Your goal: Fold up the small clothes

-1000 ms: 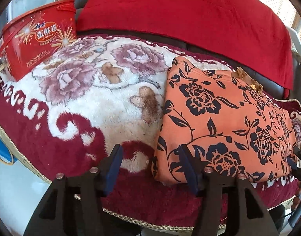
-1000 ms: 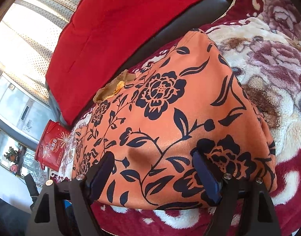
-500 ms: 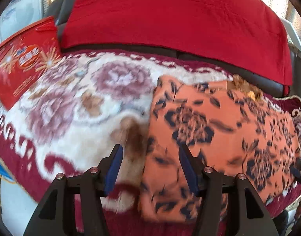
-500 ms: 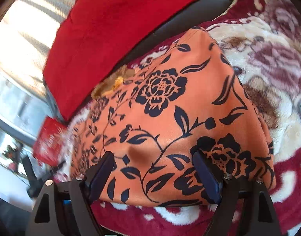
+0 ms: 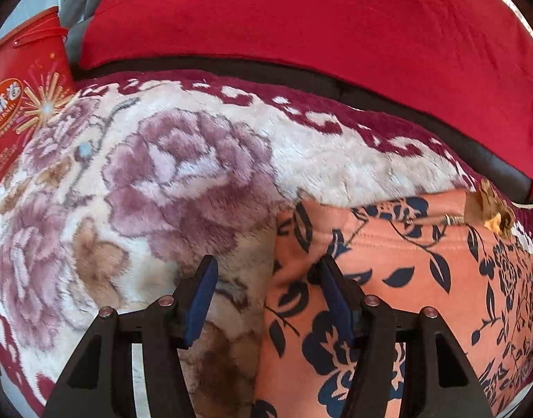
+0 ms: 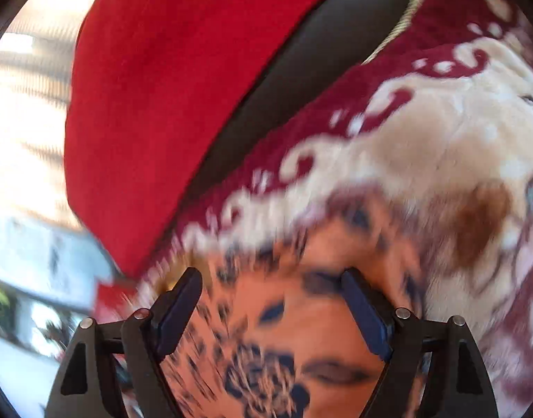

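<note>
Approach step: both the left gripper (image 5: 268, 296) and right gripper (image 6: 271, 308) hang unclenched, empty, over the garment (image 5: 405, 278) on the blanket (image 5: 182, 174), apparently near its far edge; next, pinch corners.

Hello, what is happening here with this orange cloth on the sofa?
A person holds a tool in each hand and is working on an orange floral garment lying flat on a plush blanket. The left tool hangs open over the garment's left edge, its jaws having just widened a little. The right tool is open above the garment too, gripping nothing. No fold is started yet.
</note>
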The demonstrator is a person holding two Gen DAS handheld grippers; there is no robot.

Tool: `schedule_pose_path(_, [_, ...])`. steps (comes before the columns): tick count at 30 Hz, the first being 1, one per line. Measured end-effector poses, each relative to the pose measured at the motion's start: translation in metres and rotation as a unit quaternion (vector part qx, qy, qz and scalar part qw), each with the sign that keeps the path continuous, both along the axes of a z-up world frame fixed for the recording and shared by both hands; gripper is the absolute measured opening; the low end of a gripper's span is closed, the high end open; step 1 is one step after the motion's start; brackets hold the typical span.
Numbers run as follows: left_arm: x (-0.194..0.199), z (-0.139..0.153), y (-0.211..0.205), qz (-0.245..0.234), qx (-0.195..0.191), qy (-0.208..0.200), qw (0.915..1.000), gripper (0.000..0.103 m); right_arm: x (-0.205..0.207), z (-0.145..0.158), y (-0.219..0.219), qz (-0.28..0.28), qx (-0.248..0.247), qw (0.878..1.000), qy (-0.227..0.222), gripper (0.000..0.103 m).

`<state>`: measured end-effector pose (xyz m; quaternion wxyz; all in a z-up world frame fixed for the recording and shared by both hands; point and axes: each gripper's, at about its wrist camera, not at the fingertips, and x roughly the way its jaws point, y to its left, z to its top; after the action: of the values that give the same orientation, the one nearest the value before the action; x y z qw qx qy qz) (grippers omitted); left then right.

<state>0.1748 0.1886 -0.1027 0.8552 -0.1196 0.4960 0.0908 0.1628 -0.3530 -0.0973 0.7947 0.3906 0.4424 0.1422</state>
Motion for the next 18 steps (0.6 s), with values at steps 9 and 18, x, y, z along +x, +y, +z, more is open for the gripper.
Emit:
schedule_pose_path(9, [-0.059, 0.053, -0.025, -0.002, 0.032, -0.076, 0.9966, 0.068, -0.157, 0.031, 0.025, 0.026, -0.031, 0.995, -0.088, 0.088])
schedule_pose_path(18, [-0.126, 0.06, -0.116, -0.11, 0.016, -0.087, 0.9901, 0.08, -0.271, -0.045, 0.027, -0.035, 0.063, 0.997, -0.022, 0.091])
